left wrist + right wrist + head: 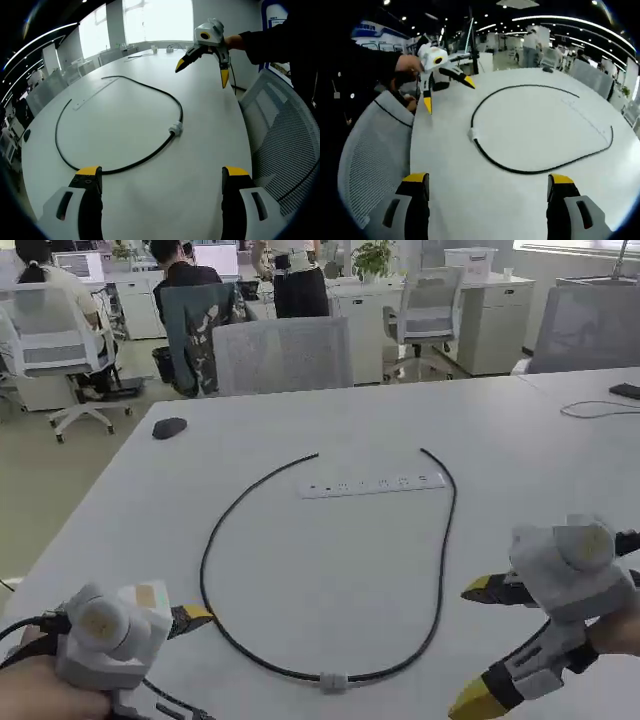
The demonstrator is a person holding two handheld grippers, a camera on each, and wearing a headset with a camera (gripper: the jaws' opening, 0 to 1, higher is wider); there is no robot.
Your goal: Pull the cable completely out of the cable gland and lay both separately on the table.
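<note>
At the lower left of the head view the left gripper [162, 172] is held in a hand just above the near edge of the white table [330, 580], its yellow-tipped jaws spread wide with nothing between them. Farther back on the left a dark mouse [169, 427] rests on the table, well apart from everything else. In the middle lies the black cable [202, 565], bent into a big open loop whose two free ends point toward the far side. The pale cable gland [333, 680] sits on the near bottom of that loop with the cable running straight through it, so the two are not separated. A white power strip [372, 484] lies flat across the far part of the loop, between the cable's two ends, its right end just beside the cable. At the lower right the right gripper [470, 647] hovers over the table, jaws likewise wide apart and empty, near the loop's right side but not touching it. Both grippers are clear of the gland. Grey office chairs [283, 353] stand behind the table
</note>
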